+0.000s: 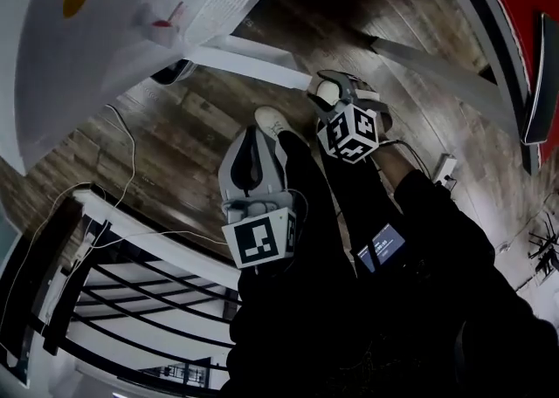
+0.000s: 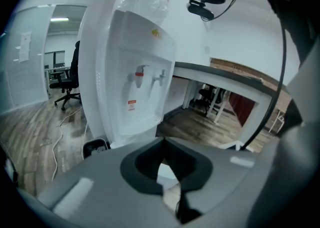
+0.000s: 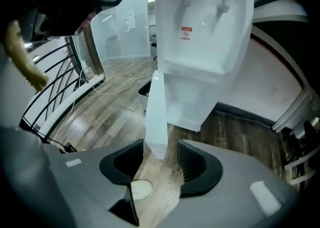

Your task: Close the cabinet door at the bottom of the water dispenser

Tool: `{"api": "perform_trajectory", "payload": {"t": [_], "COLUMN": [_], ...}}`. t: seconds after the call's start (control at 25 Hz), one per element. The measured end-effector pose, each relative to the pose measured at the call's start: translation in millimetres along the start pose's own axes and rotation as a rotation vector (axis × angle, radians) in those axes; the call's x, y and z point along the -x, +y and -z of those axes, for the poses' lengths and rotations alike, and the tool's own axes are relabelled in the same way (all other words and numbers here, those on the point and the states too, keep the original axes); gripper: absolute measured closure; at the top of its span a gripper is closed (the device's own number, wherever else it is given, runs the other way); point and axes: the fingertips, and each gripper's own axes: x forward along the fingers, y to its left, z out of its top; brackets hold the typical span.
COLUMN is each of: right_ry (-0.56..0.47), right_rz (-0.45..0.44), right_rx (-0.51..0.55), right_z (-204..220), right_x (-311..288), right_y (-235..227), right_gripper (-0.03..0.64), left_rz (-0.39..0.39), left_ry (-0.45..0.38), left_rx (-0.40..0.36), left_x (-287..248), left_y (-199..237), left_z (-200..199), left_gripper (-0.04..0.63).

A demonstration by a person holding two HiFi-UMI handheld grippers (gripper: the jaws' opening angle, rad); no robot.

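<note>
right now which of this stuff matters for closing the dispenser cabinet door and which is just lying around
For the job:
water dispenser
cabinet door, standing open
right gripper, jaws apart

Just lying about:
office chair
floor cable
black railing
desk

Dim, bluish pictures with strong fisheye bending and black corners; a ceiling light [image 2: 59, 19] glows, and the water dispenser [image 3: 200, 47] looks perhaps overexposed.

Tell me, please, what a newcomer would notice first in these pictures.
The tall white water dispenser fills the upper middle of the right gripper view. Its bottom cabinet door stands open, edge-on towards the camera, in line with the gap of the right hand-held gripper, whose jaws are apart.
</note>
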Motion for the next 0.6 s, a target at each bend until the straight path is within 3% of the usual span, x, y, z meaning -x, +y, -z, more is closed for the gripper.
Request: {"api": "perform_trajectory", "payload": {"t": [0.28,0.6], "right_ry": [0.028,0.038], "right_rz": [-0.029,0.025], "right_rx": [0.002,0.042], "right_z": [-8,-9], "right_x": [-21,-28], "right_y": [-2,-52], "right_gripper": [0.416,0.439], "left_rz": [0.017,0.003], "left_ry": [0.007,0.022], "left_rx": [-0.001,0.05], "left_x": [-10,-12], "left_y": [6,20], "left_z": [-4,-8], "left_gripper": [0.588,0.588]}}
